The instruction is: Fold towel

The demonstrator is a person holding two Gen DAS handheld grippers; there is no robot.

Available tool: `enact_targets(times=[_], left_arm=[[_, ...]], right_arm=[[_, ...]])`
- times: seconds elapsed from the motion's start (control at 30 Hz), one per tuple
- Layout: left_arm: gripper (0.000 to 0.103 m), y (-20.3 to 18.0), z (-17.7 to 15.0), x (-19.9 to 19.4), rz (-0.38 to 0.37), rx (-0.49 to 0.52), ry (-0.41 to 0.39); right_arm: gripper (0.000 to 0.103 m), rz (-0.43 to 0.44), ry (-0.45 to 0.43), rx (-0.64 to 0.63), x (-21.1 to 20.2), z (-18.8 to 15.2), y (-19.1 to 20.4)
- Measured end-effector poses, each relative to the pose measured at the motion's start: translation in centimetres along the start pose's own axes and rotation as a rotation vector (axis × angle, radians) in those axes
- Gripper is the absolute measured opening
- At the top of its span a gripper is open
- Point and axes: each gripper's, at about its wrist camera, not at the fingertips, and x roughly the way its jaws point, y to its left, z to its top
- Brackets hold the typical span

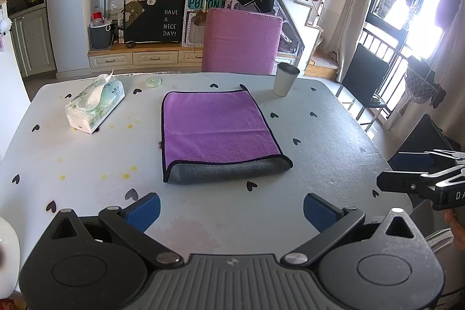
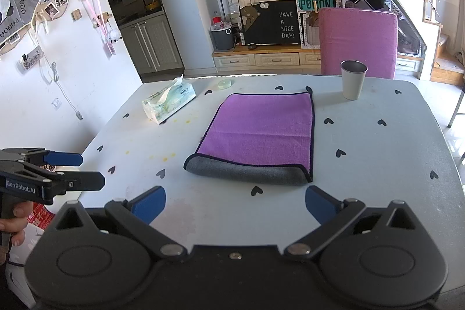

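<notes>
Across the middle of both frames lay your towel (image 1: 216, 132), purple side up with a dark trim, folded over so that a grey roll of its underside showed along the edge nearest the cameras; it rested flat on the pale table (image 1: 319, 135) printed with small black hearts. Your left tongs (image 1: 231, 209) filled the bottom of the left wrist view with their blue pads spread wide apart, holding nothing and sitting just short of the towel's grey fold. Your right tongs (image 2: 235, 204) looked the same at the bottom of the right wrist view: parted wide, empty, and near the fold without touching it. At the right edge of the left view you could see the right tongs from the side, and at the left edge of the right view the left ones appeared likewise. Toward the upper left of the towel sat a tissue pack (image 1: 94, 106) with a sheet poking out, and a small round pale-green lid (image 1: 153, 81) lay beyond it near the far edge. A grey cup (image 1: 285, 79) stood upright beyond the towel's far right corner, apart from it. Behind the table stood a pink chair (image 1: 241, 41), its back facing you.
</notes>
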Motion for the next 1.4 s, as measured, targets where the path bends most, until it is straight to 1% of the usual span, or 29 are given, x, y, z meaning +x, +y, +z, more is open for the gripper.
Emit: enact_targets(times=[1.4], left_arm=[[0.103,0.00,0.01,0.01,0.000,0.001,0.001]], right_arm=[[0.102,-0.004,0.001,-0.004,0.27,-0.46,-0.06]])
